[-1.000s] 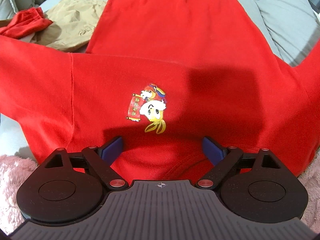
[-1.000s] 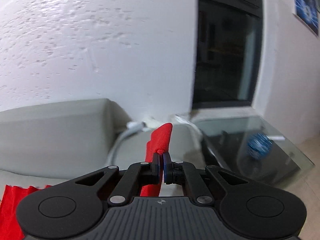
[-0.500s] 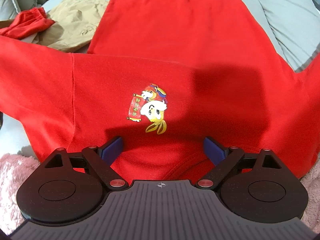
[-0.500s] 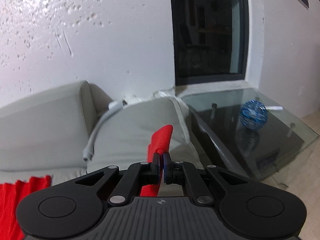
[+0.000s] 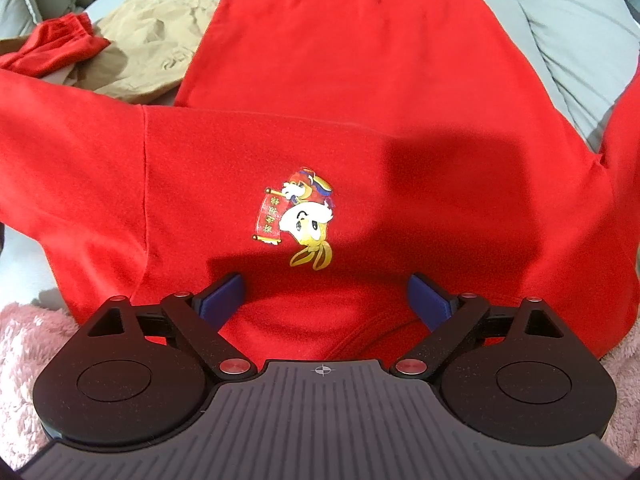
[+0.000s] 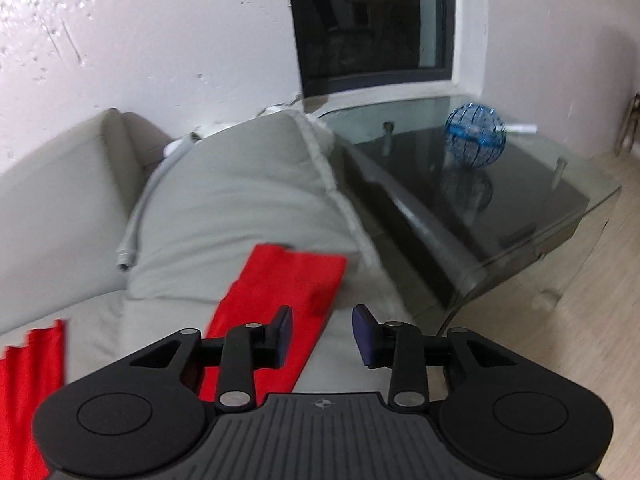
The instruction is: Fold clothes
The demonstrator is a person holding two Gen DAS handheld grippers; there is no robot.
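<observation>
On sofa [image 5: 580, 52]: red sweatshirt [image 5: 320, 92] spread flat, sleeve [image 6: 280, 292] draped over grey cushion [image 6: 240, 200]. Above collar, left gripper [image 5: 324, 296] wide apart, empty. Right gripper [image 6: 322, 330] just opening, parted, sleeve released, lying beneath left finger [image 6: 282, 332].

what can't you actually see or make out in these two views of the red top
- Left wrist view: the red top's neckline is covered by the left tongs; both sleeve ends run off the frame edges.
- Left wrist view: the writing on the printed scroll is too small to read.
- Right wrist view: motion blur smears the red sleeve lying below the right tongs, whose jaws have just been opening.
</observation>
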